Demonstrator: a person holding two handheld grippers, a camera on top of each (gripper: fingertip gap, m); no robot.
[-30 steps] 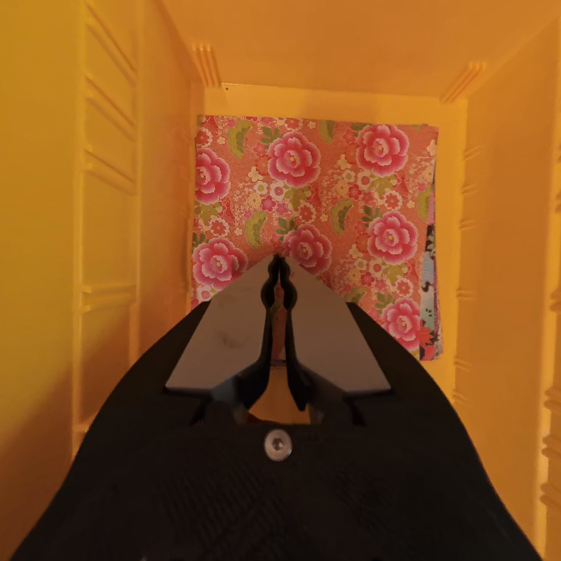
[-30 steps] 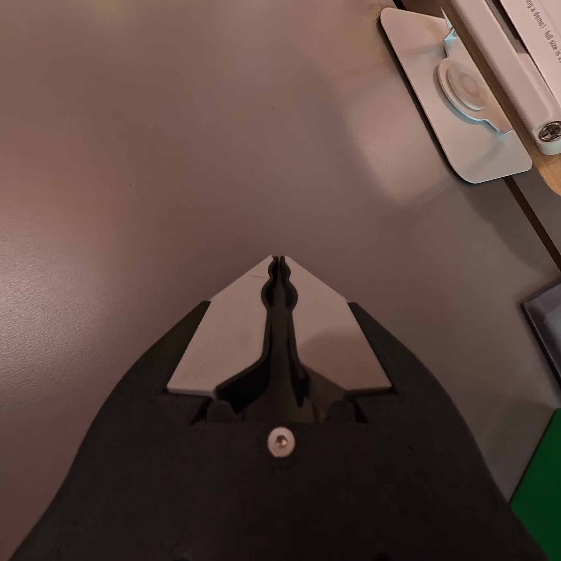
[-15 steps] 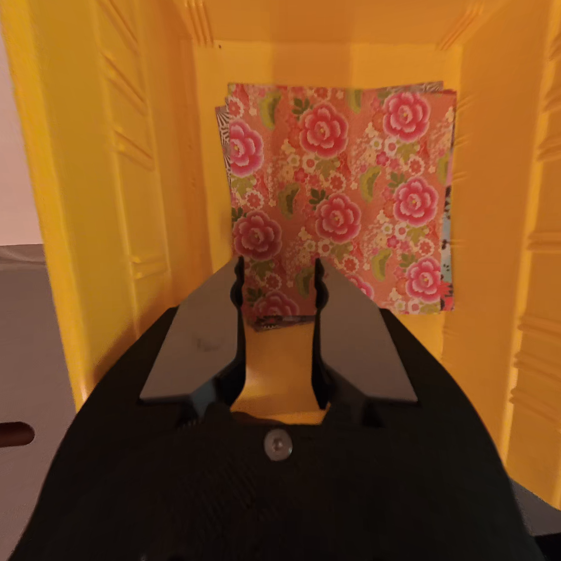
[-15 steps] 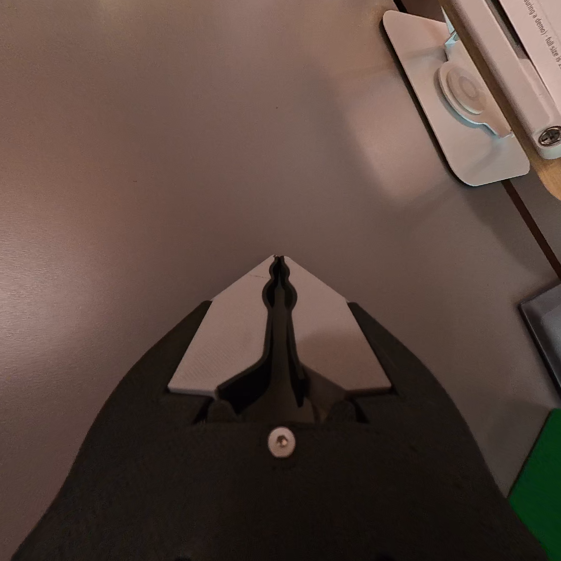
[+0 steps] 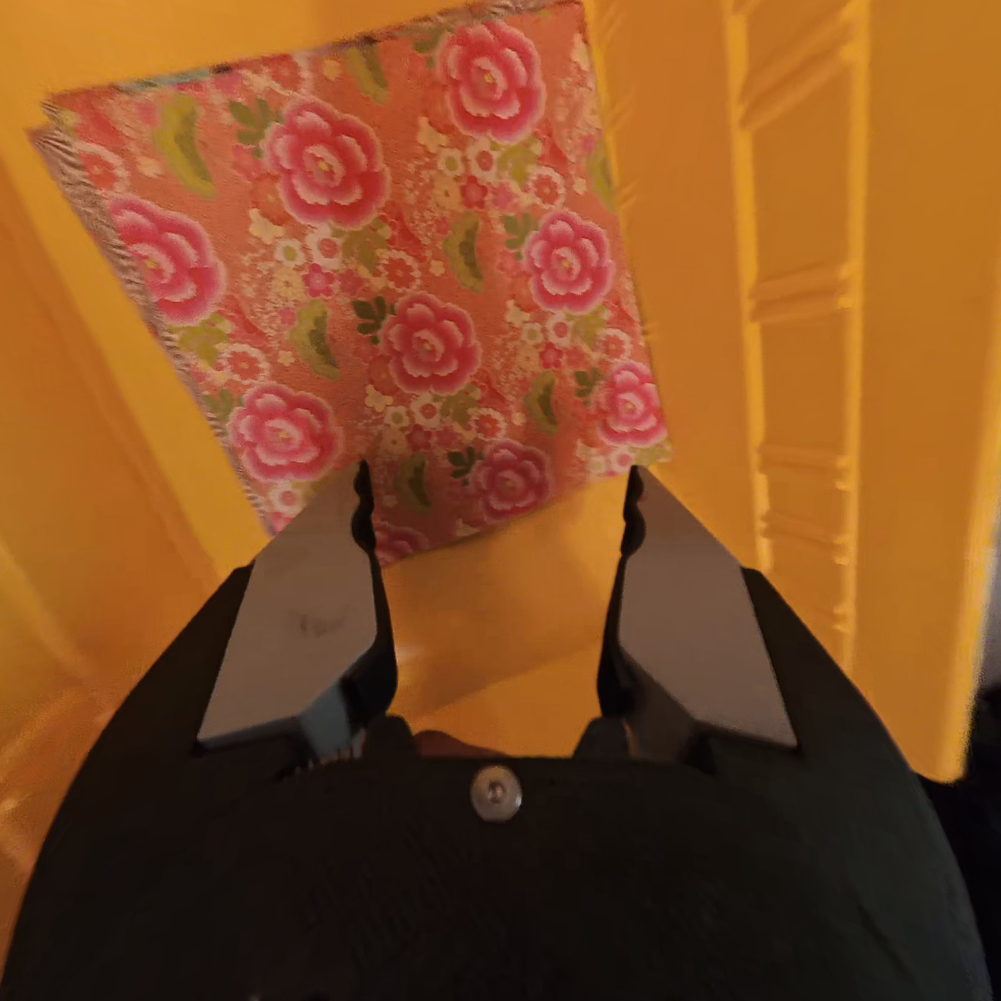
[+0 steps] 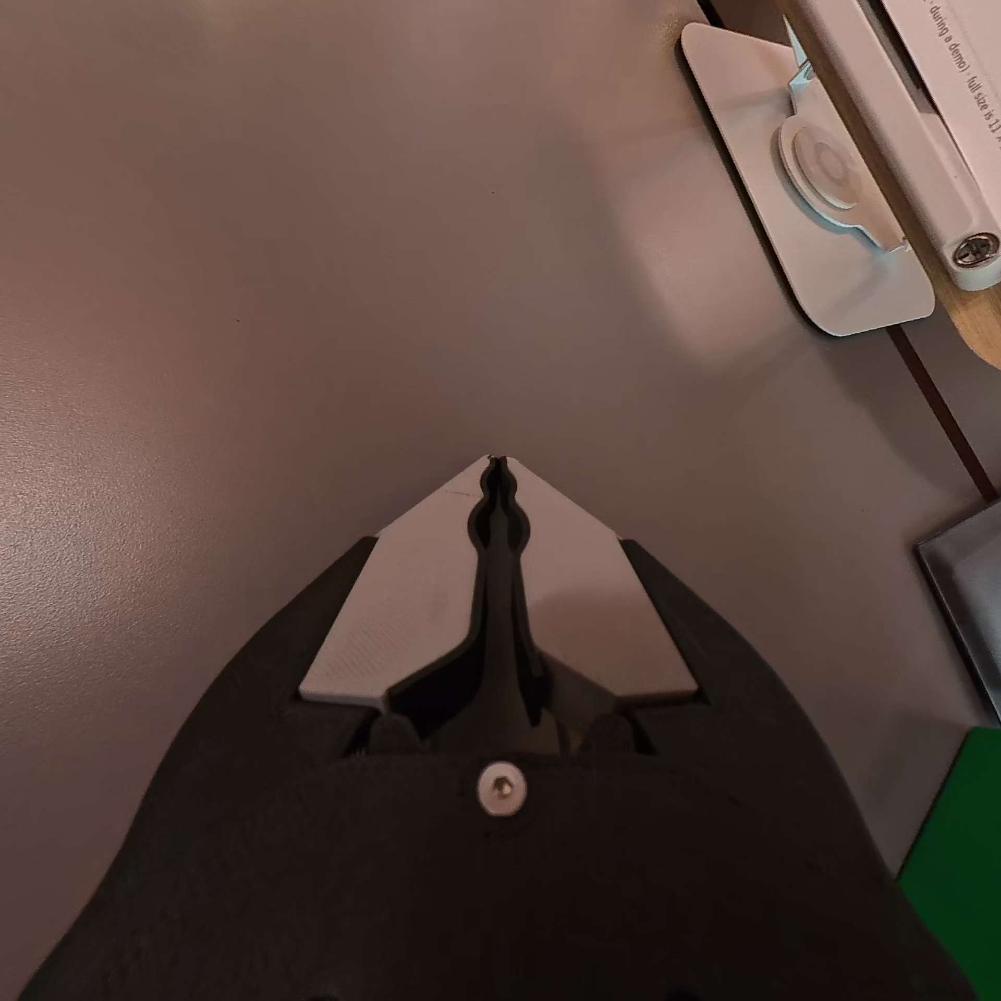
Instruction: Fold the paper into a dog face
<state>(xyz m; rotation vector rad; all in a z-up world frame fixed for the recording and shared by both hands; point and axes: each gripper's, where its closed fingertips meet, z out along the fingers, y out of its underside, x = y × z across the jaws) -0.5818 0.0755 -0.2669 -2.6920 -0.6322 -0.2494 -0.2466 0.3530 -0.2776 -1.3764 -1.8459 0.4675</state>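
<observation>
A stack of square papers lies on the floor of a yellow bin (image 5: 801,271); the top sheet (image 5: 379,281) is orange-pink with big pink flowers, and it sits turned at an angle in the left wrist view. My left gripper (image 5: 495,476) is open wide and empty, its fingertips just over the near corner of the stack. My right gripper (image 6: 498,459) is shut and empty, over a bare grey tabletop (image 6: 271,244). No paper shows in the right wrist view.
The bin's ribbed yellow walls close in on both sides of the left gripper. In the right wrist view a white plastic plate (image 6: 801,184) and a white bar with a screw (image 6: 921,162) lie at the upper right, a grey tray edge (image 6: 969,612) and a green sheet (image 6: 964,856) at the right. Spacing between my two grippers at the tips: around 45 centimeters.
My left gripper has opened from shut to wide and twisted, so the paper stack now looks rotated and closer. The right gripper has stayed shut and almost still.
</observation>
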